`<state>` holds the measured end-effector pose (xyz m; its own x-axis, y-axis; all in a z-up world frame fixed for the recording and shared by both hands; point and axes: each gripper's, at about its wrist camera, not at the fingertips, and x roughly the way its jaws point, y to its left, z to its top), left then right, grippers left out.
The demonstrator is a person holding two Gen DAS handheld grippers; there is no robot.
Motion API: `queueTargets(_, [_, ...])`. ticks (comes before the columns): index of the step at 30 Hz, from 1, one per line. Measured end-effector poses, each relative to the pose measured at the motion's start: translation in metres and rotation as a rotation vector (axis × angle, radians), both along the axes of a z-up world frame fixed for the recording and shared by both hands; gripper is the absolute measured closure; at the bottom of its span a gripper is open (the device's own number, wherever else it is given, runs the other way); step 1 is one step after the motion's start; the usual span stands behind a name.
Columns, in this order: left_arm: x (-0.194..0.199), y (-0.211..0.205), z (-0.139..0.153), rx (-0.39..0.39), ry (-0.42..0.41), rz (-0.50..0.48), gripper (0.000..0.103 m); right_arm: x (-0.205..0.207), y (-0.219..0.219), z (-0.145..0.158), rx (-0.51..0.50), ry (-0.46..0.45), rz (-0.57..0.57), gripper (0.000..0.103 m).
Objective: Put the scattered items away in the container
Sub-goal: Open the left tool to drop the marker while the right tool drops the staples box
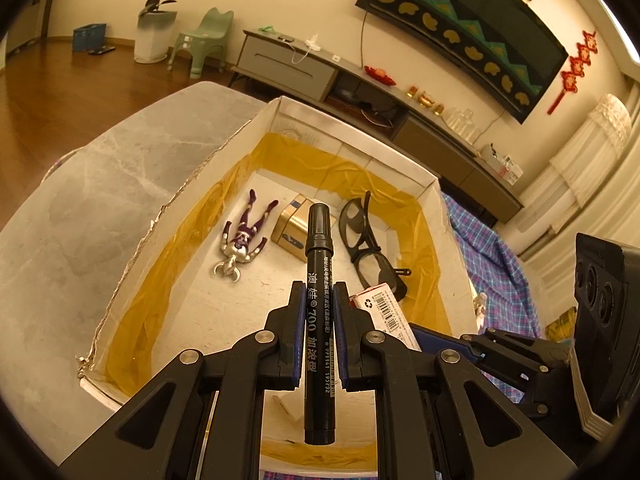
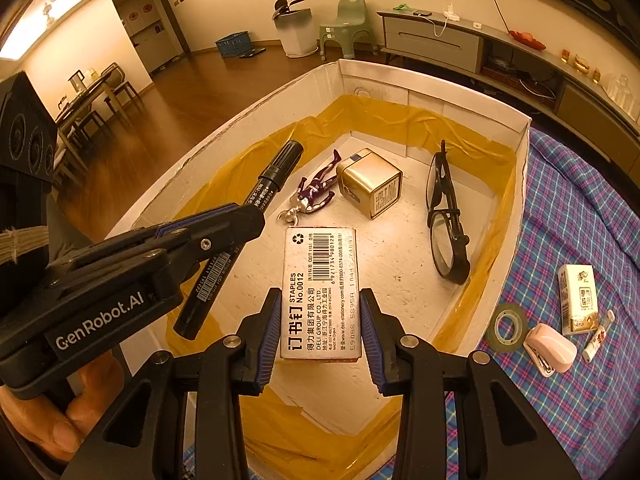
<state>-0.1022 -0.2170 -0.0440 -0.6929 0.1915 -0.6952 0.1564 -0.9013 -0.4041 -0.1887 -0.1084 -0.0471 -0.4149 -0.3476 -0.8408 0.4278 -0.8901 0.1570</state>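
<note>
Both pairs of jaws are clamped: our left gripper pinches a black marker, our right gripper a flat staples box, both above the open cardboard box.

From the left, the marker is a smooth round barrel and, we think, could roll or bounce against the box wall when let go. The toy figure and the glossy golden tin lie below, so a drop could knock them. The staples box has hard corners and could strike the thin-framed glasses. On the checked cloth the tape roll, pink stapler and tissue pack still wait.
</note>
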Motion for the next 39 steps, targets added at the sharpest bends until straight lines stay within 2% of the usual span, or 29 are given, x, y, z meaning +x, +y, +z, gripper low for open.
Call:
queueTargets(6, [-0.002, -0.006, -0.002, 0.034, -0.022, 0.039, 0.088, 0.000, 0.002, 0.000, -0.002, 0.001, 0.000, 0.063])
queueTargets(10, [-0.001, -0.011, -0.001, 0.055, -0.033, 0.059, 0.074, 0.004, 0.005, 0.002, -0.012, 0.001, 0.000, 0.063])
queueTargets(18, [0.005, -0.009, 0.008, 0.053, -0.026, 0.062, 0.074, 0.016, 0.009, 0.014, -0.029, 0.020, 0.004, 0.063])
queueTargets(21, [0.007, -0.012, 0.012, 0.063, -0.023, 0.078, 0.070, 0.019, 0.010, 0.018, -0.029, 0.026, 0.005, 0.063])
queueTargets(26, [0.011, -0.015, 0.015, 0.081, -0.021, 0.088, 0.066, 0.023, 0.013, 0.022, -0.023, 0.037, -0.004, 0.052])
queueTargets(33, [0.015, -0.008, 0.025, 0.090, 0.001, 0.063, 0.066, 0.031, 0.027, 0.027, -0.063, 0.045, -0.035, 0.052])
queueTargets(39, [0.024, 0.012, 0.042, 0.094, 0.080, -0.005, 0.066, 0.051, 0.047, 0.029, -0.150, 0.073, -0.063, 0.052])
